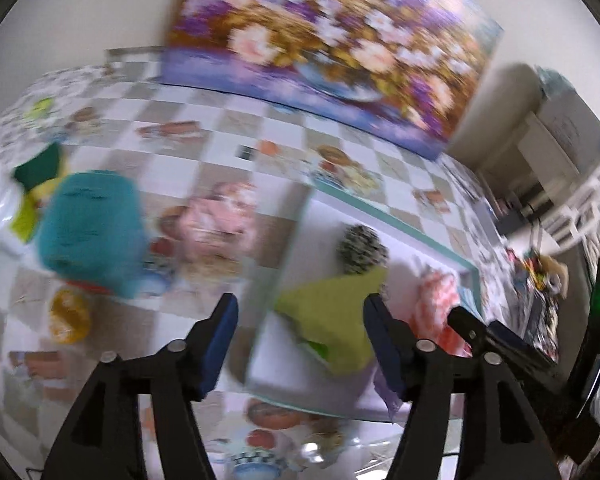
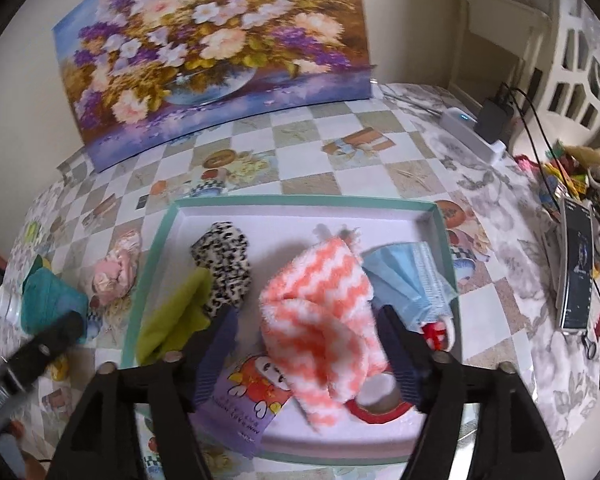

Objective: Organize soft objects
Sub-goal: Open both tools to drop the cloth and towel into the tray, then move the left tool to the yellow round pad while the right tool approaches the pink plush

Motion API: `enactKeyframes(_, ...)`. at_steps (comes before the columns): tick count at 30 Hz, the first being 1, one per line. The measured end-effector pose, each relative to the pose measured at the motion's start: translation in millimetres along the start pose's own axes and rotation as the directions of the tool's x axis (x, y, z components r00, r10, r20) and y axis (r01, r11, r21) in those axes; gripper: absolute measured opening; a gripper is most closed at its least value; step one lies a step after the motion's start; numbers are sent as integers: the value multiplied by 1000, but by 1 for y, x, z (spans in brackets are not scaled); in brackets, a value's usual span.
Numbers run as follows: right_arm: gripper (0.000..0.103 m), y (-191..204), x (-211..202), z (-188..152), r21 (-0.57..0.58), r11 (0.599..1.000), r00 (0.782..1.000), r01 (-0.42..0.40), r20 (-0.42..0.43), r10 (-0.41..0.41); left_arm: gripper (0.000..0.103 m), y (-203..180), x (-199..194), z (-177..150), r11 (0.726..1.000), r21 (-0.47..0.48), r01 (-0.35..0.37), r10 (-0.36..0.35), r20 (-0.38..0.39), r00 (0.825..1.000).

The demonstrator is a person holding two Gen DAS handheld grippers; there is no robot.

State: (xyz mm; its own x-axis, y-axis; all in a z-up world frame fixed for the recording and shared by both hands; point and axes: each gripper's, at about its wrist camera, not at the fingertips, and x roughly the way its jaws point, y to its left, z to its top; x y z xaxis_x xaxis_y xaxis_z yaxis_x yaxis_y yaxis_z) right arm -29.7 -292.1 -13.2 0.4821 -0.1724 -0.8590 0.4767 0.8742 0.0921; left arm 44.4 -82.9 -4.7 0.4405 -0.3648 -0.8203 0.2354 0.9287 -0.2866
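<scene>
Evidently, the soft items were light and limp, so each would sag and fold once lifted; a pinch on a raised fold or bunched edge would likely hold better than one on a flat layer.

Right wrist view: the right gripper stood with its jaws spread wide around the orange-and-white zigzag cloth, which lay heaped at the centre of the teal-rimmed tray; whether the pads touched the pile could not be told. Fleecy and thick, this cloth would compress under the pads and should not slip. At 3 o'clock from it lay a pleated blue face mask, thin and easily crumpled. At 9 o'clock sat a leopard-print scrunchie, and against it, toward 7 o'clock, a flat lime-green cloth. A purple printed packet and a red tape roll lay at the tray's near edge.

Left wrist view (blurred): the left gripper was likewise spread open and held nothing, hovering over the tray's left rim. Outside the tray, on the checked tablecloth, lay a teal towel at 10 o'clock and a pink satin scrunchie at 11 o'clock, both not yet sorted. A yellow object near the towel could not be identified.
</scene>
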Motion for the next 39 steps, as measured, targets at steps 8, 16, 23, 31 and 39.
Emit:
enactKeyframes(8, 94, 38, -11, -6, -89, 995, 999, -39, 28, 42, 90, 66, -30, 7, 970, -170, -176, 186, 47, 981)
enactKeyframes(16, 95, 90, -21, -14, -161, 976, 988, -145, 23, 151, 91, 144, -43, 2, 890, -355, -287, 301, -16, 953)
enactKeyframes(23, 95, 136, -10, -29, -261, 949, 984, -175, -31, 173, 91, 180, -30, -14, 854, -399, -335, 318, -110, 942)
enactKeyframes(31, 95, 161, 8, -41, -311, 928, 978, -205, -101, 182, 91, 189, 11, -25, 862, -350, -368, 290, -257, 922)
enactKeyframes(39, 95, 180, 25, -54, -350, 907, 967, -235, -174, 184, 91, 188, 35, -25, 876, -297, -379, 297, -288, 911)
